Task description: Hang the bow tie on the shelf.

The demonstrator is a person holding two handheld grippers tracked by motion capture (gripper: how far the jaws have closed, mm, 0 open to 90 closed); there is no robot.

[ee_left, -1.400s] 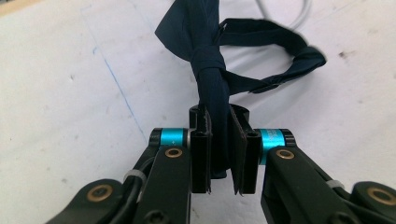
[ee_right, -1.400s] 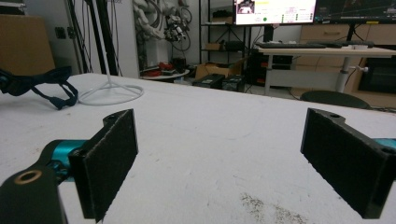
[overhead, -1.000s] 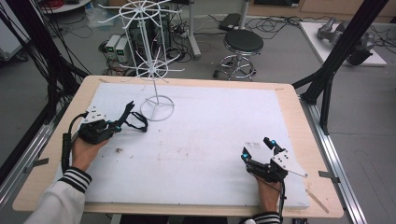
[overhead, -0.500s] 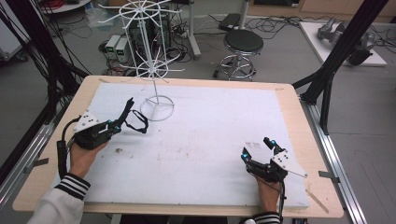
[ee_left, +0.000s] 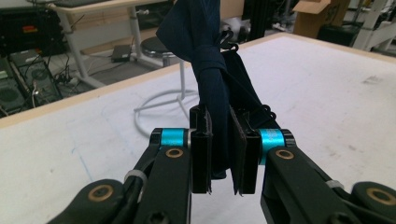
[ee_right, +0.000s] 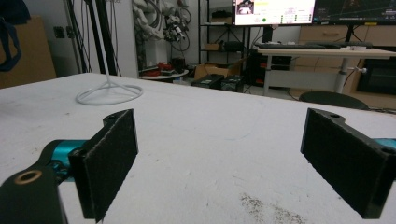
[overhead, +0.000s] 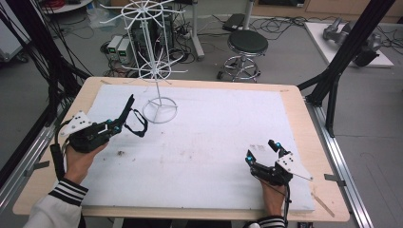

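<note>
A dark blue fabric piece (ee_left: 212, 70), knotted like a bow tie and with a thin black strap loop (overhead: 138, 124), is held above the white mat. My left gripper (ee_left: 219, 126) is shut on its lower end, and the fabric stands up between the pads. From above, that left gripper (overhead: 118, 124) is at the table's left, pointing toward the white wire rack (overhead: 154, 66). The fabric (overhead: 128, 107) sticks up just left of the rack's round base (overhead: 160, 110). My right gripper (overhead: 262, 149) rests at the near right, open, with nothing between its pads (ee_right: 112, 158).
A white mat (overhead: 214, 137) covers the wooden table (overhead: 304, 118). Beyond the far edge stand a round stool (overhead: 247, 45), cables and power boxes on the floor. Black frame posts (overhead: 340, 66) rise at both sides.
My left hand has drawn back to the left and risen a little, carrying the fabric with it. The right gripper has stayed where it was.
</note>
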